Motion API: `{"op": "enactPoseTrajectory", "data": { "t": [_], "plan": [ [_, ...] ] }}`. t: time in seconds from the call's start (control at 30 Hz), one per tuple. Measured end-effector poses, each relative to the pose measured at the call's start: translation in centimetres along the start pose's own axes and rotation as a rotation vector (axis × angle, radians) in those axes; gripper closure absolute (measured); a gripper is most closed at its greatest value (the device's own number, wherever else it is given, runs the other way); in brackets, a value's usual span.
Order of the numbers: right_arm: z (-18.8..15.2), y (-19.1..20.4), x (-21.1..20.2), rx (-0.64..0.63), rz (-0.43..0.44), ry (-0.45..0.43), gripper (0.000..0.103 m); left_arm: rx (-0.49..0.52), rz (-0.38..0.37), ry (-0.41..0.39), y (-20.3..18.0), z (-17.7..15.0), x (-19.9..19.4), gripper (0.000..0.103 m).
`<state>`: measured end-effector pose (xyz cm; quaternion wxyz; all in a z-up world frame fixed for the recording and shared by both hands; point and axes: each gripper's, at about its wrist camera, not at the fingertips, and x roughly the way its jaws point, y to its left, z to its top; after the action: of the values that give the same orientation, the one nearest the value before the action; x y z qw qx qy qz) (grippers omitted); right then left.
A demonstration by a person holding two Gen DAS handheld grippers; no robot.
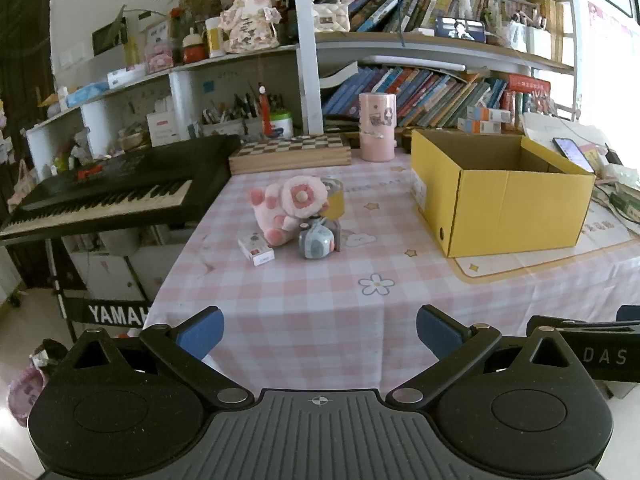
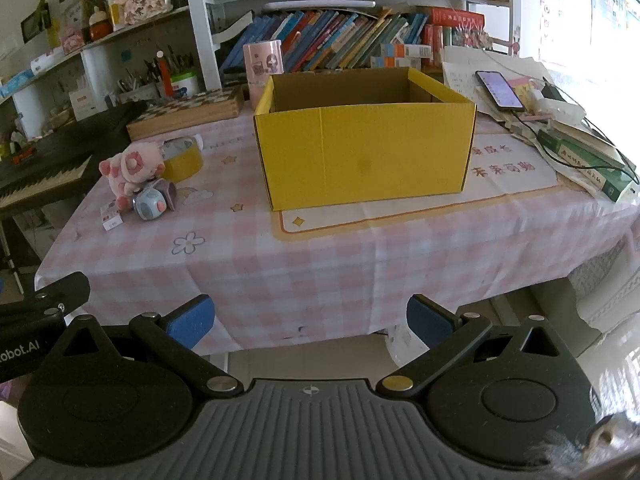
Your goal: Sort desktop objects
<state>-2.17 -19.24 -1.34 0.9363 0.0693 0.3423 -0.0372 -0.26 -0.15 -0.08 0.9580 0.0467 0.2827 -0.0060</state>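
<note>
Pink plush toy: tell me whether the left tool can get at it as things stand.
Probably yes: the left tool is open, and only bare checked tablecloth lies before the pink plush toy.

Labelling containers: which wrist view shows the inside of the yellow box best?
Right wrist: the yellow box sits nearly central, its opening and inner walls visible. Left wrist shows the box off right, at a corner angle, less interior.

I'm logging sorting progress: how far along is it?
Nothing looks sorted: what shows of the yellow cardboard box holds nothing. Both the left gripper and right gripper are open, holding nothing. The pink plush pig, grey-blue toy and small white carton remain on the tablecloth.
</note>
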Motion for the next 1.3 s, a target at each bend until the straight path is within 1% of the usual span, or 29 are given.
{"op": "enactPoseTrajectory", "data": {
  "t": [0.67, 1.3],
  "plan": [
    [0.12, 0.39, 0.47, -0.005, 0.017, 0.012, 0.000, -0.014, 0.016, 0.036, 0.60, 0.00, 0.68, 0.000],
    [0.22, 0.39, 0.40, 0.000, 0.018, 0.011, 0.000, -0.005, 0.016, 0.041, 0.34, 0.21, 0.64, 0.000]
  ]
}}
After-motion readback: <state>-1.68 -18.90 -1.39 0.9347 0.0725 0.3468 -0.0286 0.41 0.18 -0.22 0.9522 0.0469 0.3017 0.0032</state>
